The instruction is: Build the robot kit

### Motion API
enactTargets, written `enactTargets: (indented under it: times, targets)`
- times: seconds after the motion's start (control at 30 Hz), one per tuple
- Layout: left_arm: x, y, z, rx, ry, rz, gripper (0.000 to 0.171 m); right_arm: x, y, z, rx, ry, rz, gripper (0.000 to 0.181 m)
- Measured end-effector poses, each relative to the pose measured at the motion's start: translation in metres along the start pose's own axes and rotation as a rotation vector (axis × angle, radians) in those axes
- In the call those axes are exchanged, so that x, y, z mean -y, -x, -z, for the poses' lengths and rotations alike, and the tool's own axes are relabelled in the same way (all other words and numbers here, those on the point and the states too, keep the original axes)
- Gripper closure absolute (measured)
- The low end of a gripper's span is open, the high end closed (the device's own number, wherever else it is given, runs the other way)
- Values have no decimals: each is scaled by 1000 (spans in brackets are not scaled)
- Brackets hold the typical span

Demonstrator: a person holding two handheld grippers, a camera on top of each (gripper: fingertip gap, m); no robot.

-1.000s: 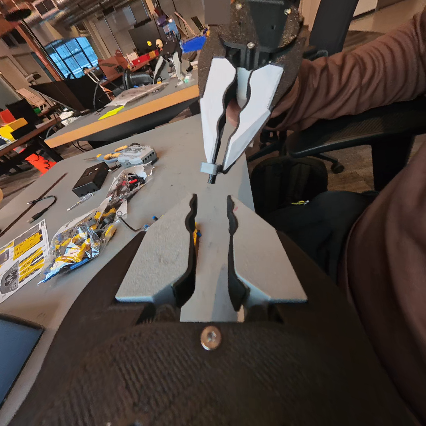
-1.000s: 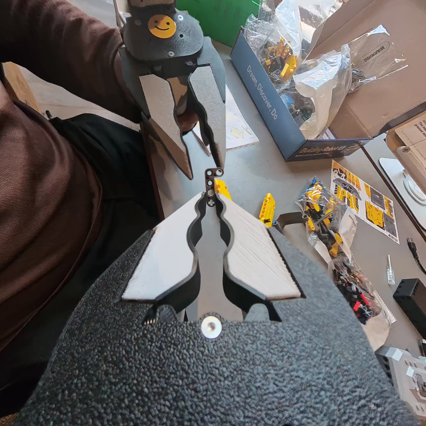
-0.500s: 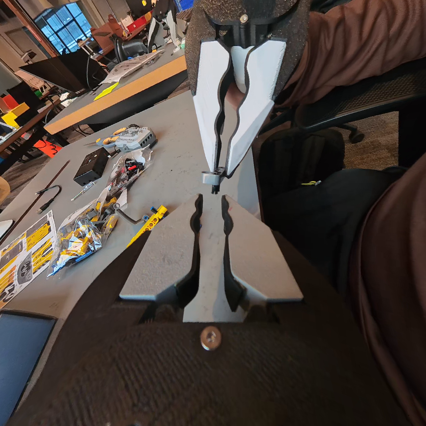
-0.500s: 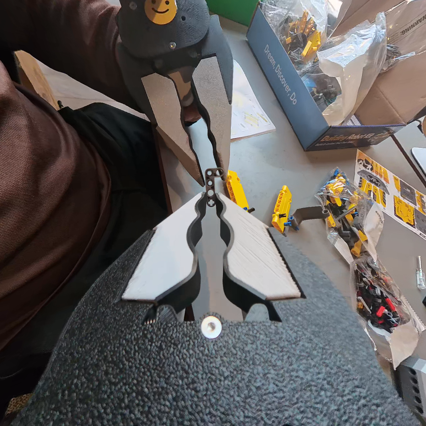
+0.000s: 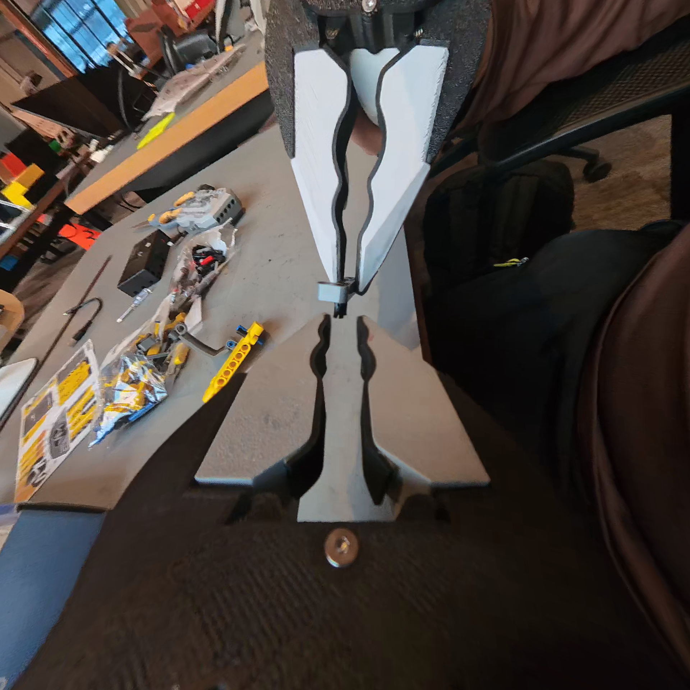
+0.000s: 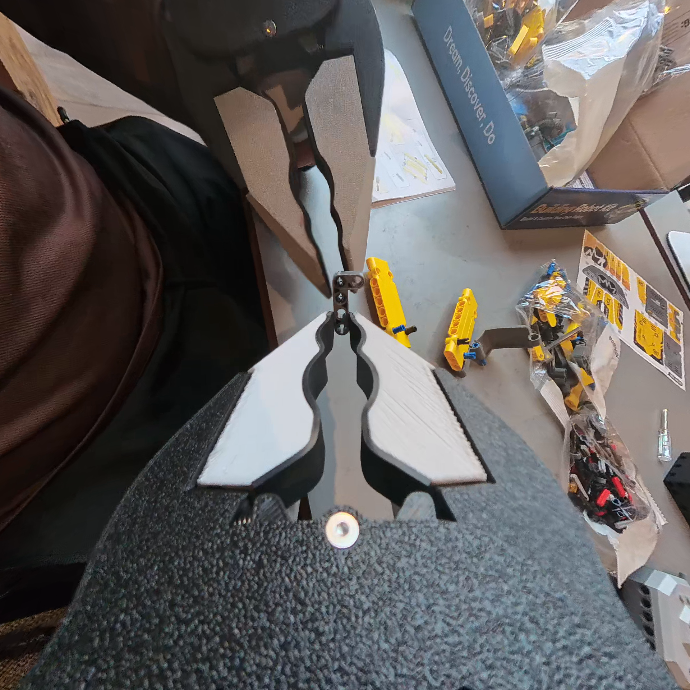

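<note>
L-shaped grey beam [image 6: 342, 298] pinched in right gripper [image 6: 341, 324], tip between parted left gripper [image 5: 340, 317] fingers.

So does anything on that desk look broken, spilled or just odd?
Nothing looks broken. The torn parts bag has bricks poking out, and two yellow beams lie loose on the table. The right gripper pinches a small dark L-shaped piece.

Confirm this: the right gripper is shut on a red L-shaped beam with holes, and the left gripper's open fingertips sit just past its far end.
One thing is wrong: the colour. The L-shaped beam is dark grey, not red, as the right wrist view shows. The rest stands: the right gripper is shut on it, and the left gripper is open, its fingertips just past the beam's far end.
</note>
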State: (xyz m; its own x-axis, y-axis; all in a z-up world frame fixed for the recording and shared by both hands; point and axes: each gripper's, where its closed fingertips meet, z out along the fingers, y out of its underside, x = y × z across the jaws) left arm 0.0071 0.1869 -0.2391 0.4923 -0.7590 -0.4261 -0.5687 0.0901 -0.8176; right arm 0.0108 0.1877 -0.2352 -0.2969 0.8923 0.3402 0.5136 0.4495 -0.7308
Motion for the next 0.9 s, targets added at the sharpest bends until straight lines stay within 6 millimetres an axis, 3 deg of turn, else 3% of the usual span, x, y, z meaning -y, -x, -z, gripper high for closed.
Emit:
enactTargets:
  times: [0.33, 0.67, 0.9]
  targets:
    - [0, 2, -1, 34, 6, -25, 169, -2, -1, -2, -38, 33, 55, 173]
    - [11, 6, 5, 50, -79, -11, 170, 17, -2, 5, -59, -61, 65, 172]
    - [10, 4, 3, 42, -62, -8, 170, 18, 0, 2, -75, -48, 97, 172]
